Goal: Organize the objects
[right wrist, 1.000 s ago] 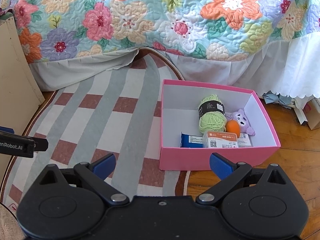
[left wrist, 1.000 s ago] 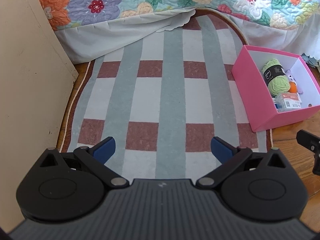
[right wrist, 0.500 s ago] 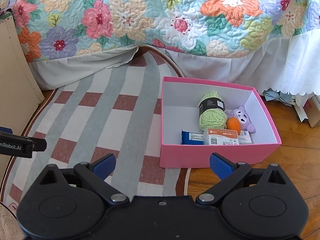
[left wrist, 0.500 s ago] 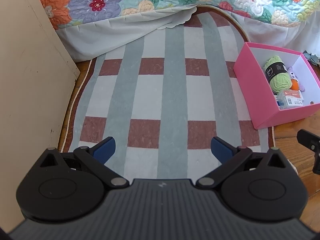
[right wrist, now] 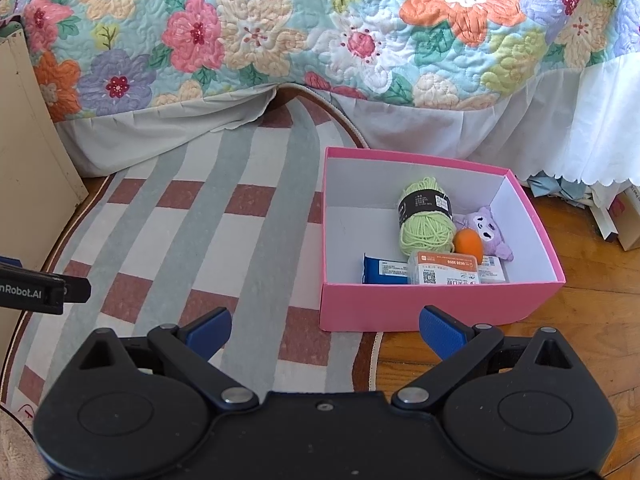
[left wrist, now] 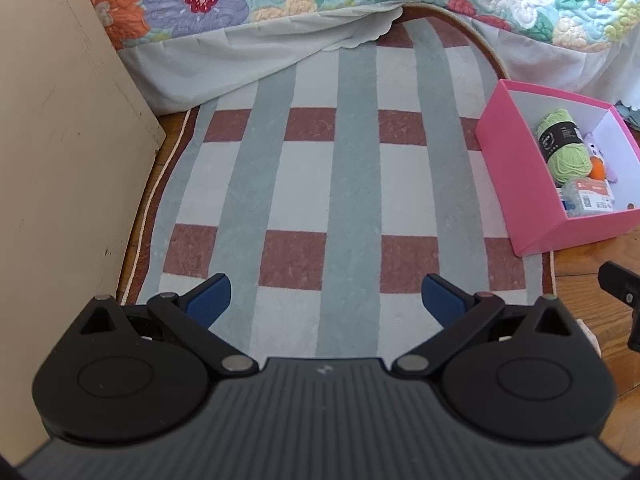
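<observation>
Left gripper (left wrist: 325,294): jaws spread wide, holding nothing, above the striped rug (left wrist: 352,184).
Right gripper (right wrist: 325,330): released and empty, near the pink box (right wrist: 436,307).
Box contents: green yarn (right wrist: 426,216), purple plush (right wrist: 486,230), orange ball (right wrist: 469,241), all inside; a labelled packet (right wrist: 444,273) half hides a blue pack (right wrist: 384,273).
Cut off: rug's far end runs under the floral quilt (right wrist: 320,28).
Unclear: packet print too small to read.

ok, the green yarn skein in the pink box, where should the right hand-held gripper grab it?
Probably from above, across the green yarn skein at its black paper band. It lies flat on the floor of the pink box, its left side clear; the orange toy and purple plush crowd its right. Both the right hand-held gripper and the left one are open.
</observation>
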Demonstrator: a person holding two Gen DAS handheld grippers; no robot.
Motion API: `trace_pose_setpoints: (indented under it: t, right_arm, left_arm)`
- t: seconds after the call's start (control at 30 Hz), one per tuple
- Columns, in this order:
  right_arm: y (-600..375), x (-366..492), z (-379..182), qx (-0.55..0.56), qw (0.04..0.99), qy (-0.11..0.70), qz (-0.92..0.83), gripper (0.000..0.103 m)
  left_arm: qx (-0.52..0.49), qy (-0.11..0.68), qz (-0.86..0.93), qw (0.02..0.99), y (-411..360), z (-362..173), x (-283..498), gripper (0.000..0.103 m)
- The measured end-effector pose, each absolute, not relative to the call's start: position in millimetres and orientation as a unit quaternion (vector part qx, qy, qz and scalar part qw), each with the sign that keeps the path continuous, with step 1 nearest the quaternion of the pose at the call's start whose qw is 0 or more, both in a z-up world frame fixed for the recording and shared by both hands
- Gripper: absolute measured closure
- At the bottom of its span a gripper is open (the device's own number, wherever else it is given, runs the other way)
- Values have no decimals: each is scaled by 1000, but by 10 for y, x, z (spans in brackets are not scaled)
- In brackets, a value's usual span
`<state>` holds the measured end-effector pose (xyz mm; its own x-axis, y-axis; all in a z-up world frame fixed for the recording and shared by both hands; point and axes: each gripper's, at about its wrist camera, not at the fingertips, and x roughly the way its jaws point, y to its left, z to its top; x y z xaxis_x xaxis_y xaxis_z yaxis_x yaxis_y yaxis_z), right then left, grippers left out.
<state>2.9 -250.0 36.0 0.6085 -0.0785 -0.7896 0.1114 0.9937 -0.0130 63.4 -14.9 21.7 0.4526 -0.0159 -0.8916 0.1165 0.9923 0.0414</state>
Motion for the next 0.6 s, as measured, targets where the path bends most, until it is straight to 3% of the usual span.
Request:
trace_pose_setpoints:
  t: [0.6]
  right_arm:
    - [-2461, 76, 395, 8, 897, 439, -52, 1]
  left_arm:
    - [54, 522, -50, 850, -161, 213, 637, 0]
